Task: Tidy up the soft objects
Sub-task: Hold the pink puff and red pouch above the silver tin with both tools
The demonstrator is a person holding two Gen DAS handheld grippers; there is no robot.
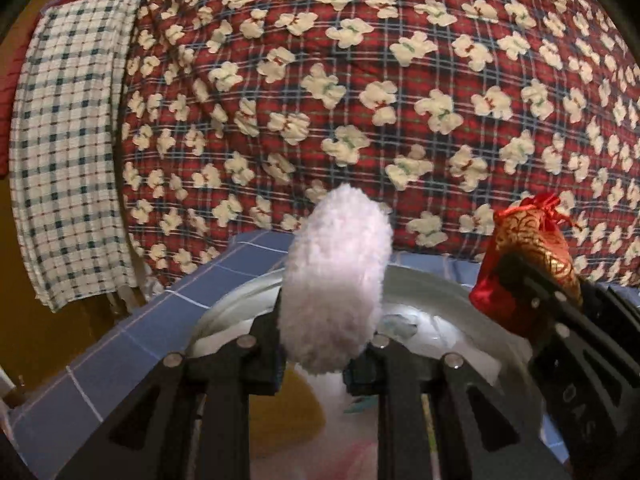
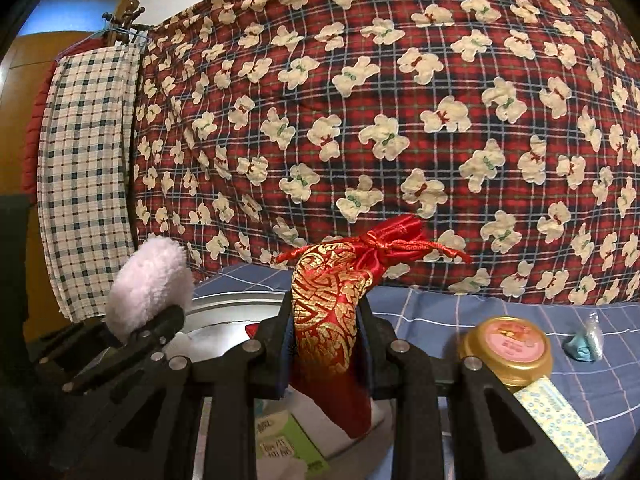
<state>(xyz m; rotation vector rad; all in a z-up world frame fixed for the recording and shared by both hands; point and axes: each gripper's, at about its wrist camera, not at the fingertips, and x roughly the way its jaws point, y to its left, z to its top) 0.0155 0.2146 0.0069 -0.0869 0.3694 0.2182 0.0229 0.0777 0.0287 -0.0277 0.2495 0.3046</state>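
My left gripper [image 1: 316, 344] is shut on a white fluffy puff [image 1: 336, 276], which stands upright between the black fingers above a round metal basin [image 1: 420, 280]. The right gripper [image 2: 326, 344] is shut on a red and gold brocade drawstring pouch [image 2: 332, 304], its tied neck pointing up to the right. In the left wrist view the pouch [image 1: 524, 260] and the right gripper show at the right edge. In the right wrist view the puff [image 2: 150, 284] and the left gripper's fingers [image 2: 160, 326] show at the left, close beside the basin [image 2: 236, 308].
A red plaid quilt with white bears [image 1: 360, 100] hangs behind, with a checked cloth [image 1: 68, 152] on a hanger to its left. On the blue checked sheet [image 2: 500, 300] stand a gold-lidded jar [image 2: 508, 348], a patterned packet [image 2: 560, 420] and a small blue wrapped item [image 2: 584, 344]. A green packet [image 2: 288, 444] lies under the right gripper.
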